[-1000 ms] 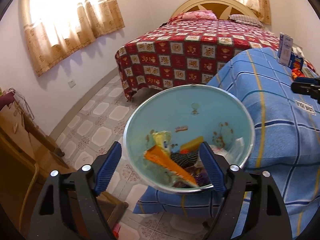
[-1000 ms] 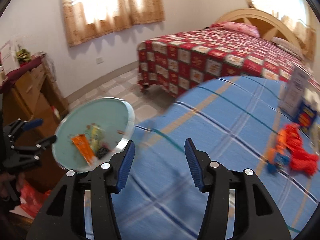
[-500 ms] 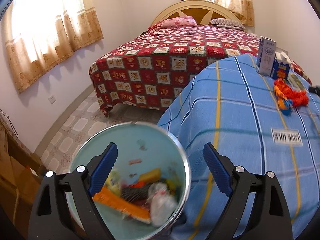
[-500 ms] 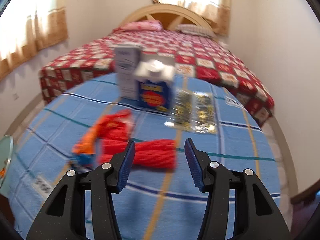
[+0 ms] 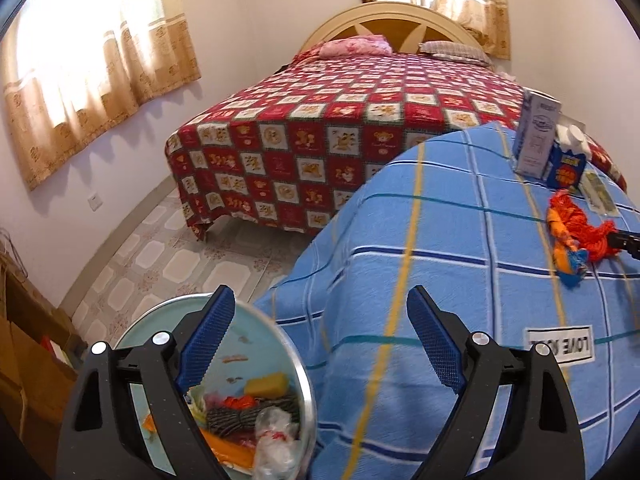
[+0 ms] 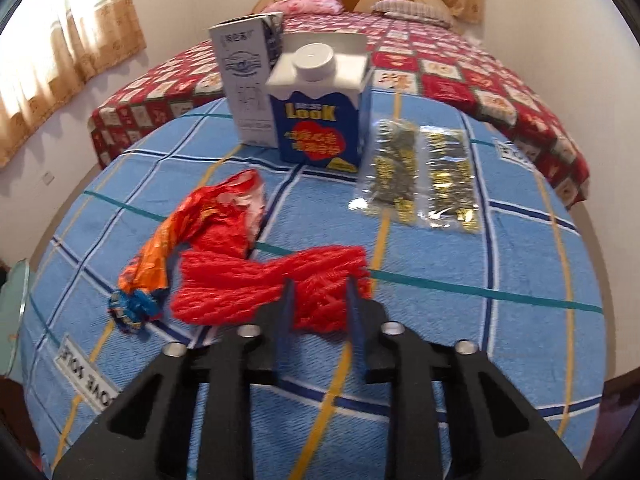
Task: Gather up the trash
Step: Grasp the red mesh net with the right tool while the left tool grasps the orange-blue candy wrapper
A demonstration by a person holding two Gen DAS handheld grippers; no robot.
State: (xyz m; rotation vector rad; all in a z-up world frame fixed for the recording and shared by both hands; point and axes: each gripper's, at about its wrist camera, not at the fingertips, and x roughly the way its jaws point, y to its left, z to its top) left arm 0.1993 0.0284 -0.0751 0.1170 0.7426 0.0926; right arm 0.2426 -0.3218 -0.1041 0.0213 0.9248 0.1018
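Only in the left wrist view was the inside of the trash bin (image 5: 256,364) shown: a pale round bin below the near-left edge of the blue checked cloth (image 5: 460,280), with a yellow block, dark yarn, orange wrappers and a crumpled clear bag seen inside. In the right wrist view only a sliver of its rim (image 6: 18,304) was visible, left of the cloth. The two foil sachets (image 6: 424,178) were seen clearly only in the right wrist view.

The left gripper (image 5: 320,344) was held wide open over the cloth's near-left edge, with nothing between its fingers. The right gripper (image 6: 318,300) was lowered to the cloth's middle, its fingers narrowed around one end of the red string bundle (image 6: 256,284); whether the bundle was firmly pinched could not be told.

The bundle was seen as a loose bright-red heap, touching a crumpled orange wrapper (image 6: 176,240) on its left. Behind it, a grey carton (image 6: 248,88) and a blue carton (image 6: 320,120) stood upright, side by side.
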